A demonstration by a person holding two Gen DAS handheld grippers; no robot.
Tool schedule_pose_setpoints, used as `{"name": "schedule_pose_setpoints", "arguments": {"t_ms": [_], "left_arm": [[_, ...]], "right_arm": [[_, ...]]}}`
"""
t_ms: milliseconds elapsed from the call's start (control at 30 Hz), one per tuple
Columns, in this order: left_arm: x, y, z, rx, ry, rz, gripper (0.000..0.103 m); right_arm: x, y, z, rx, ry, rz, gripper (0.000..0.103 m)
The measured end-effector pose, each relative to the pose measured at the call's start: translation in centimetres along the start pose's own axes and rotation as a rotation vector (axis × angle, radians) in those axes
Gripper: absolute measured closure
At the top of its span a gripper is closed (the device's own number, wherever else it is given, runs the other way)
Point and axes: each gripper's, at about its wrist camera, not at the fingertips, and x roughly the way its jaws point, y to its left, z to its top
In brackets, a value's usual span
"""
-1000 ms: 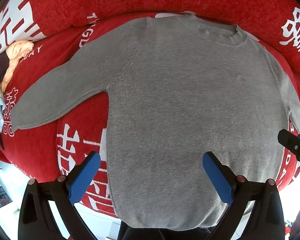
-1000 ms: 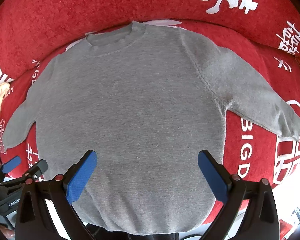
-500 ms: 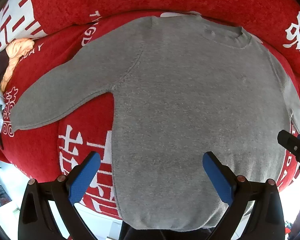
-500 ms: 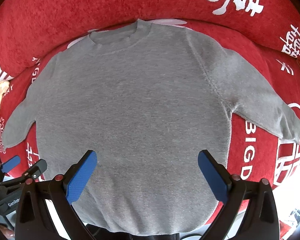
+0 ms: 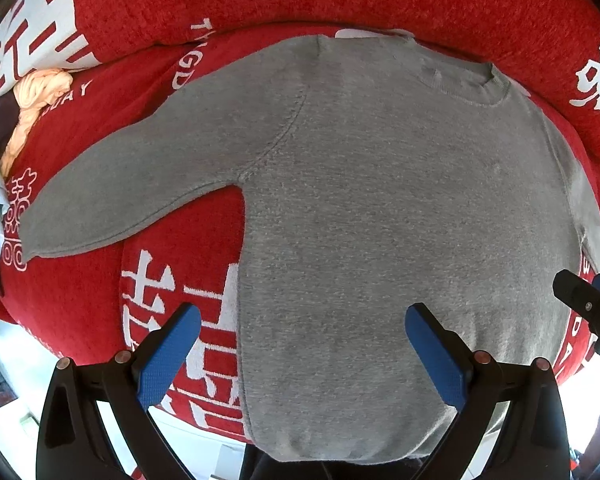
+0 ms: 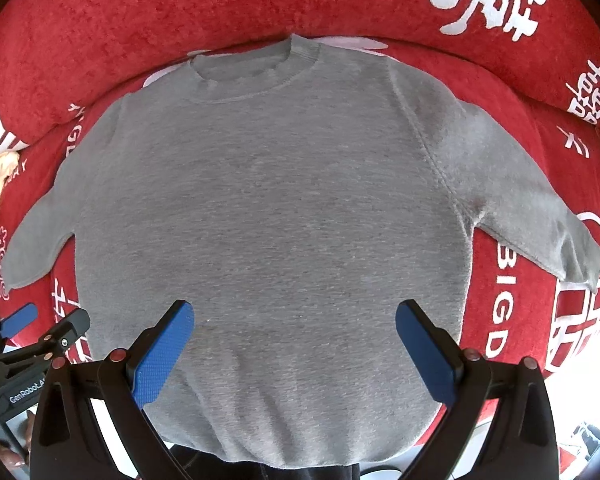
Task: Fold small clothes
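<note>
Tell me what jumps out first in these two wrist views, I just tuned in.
A grey sweater lies spread flat, face up, sleeves out to both sides, on a red cover with white lettering. Both tools hang open over its hem: the left tool near its left edge, the right tool over the middle.

A grey sweater (image 5: 380, 208) lies spread flat on a red cover with white lettering (image 5: 100, 292), collar at the far side and one sleeve stretched out to the left. The left gripper (image 5: 300, 336) hovers wide open over the near hem. At the far left lies a heap of bunched clothes (image 5: 32, 100).
</note>
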Motion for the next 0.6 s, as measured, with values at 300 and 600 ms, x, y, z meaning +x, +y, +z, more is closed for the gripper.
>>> {"name": "schedule_pose_setpoints", "arguments": {"t_ms": [300,600], "left_arm": [[0.0,0.3,0.0,-0.005,-0.023,-0.003,0.001],[-0.3,0.8,0.1,-0.011,-0.033,-0.013,0.001]], "right_arm": [[-0.2,0.7,-0.2,-0.009,0.001,-0.014,0.002],[-0.2,2.1,-0.4,-0.023,0.001,-0.014,0.002]]}}
